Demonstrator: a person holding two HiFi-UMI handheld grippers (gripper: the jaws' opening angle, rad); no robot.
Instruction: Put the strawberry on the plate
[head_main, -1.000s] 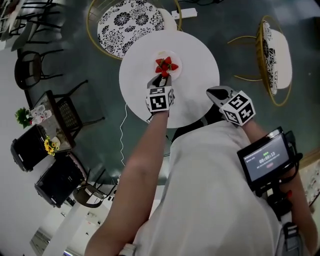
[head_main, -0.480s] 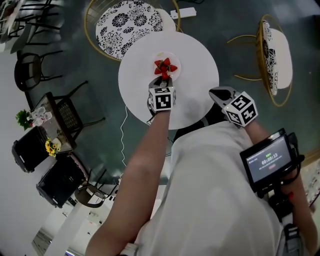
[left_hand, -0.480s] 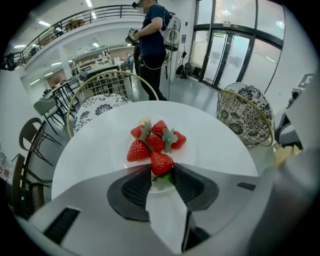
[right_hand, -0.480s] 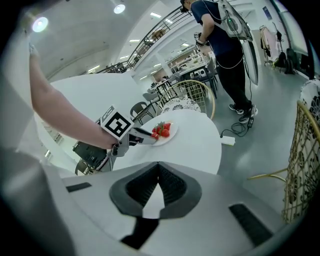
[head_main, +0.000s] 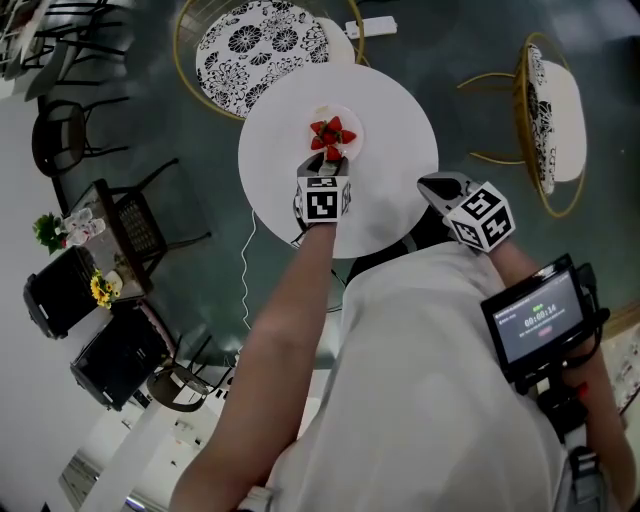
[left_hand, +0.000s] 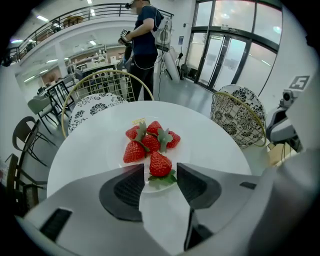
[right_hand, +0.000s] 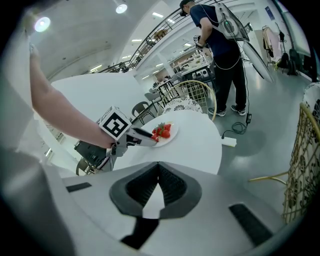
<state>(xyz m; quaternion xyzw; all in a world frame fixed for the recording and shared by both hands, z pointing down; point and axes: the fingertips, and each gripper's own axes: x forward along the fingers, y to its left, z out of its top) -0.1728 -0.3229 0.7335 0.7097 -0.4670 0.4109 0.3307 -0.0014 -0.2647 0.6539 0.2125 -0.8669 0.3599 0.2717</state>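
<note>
A red strawberry (left_hand: 160, 164) with green leaves lies on the near edge of the small white plate (left_hand: 116, 150), in front of several other strawberries (left_hand: 150, 136). My left gripper (left_hand: 160, 167) straddles it with its jaws opening. A small gap shows on each side, so the pads are not pressing on the fruit. In the head view the left gripper (head_main: 330, 160) reaches the plate (head_main: 352, 118) from the near side. My right gripper (head_main: 432, 186) hovers at the table's near right edge, shut with nothing in it (right_hand: 158, 165).
The round white table (head_main: 395, 140) carries only the plate. Wire chairs with patterned cushions stand behind it (head_main: 258, 40) and to the right (head_main: 548, 105). A power strip (head_main: 371, 26) lies on the floor. A person (left_hand: 145, 40) stands beyond the table.
In the head view the left gripper has edged slightly toward the plate and stays at its near edge. The right gripper has hardly moved.
</note>
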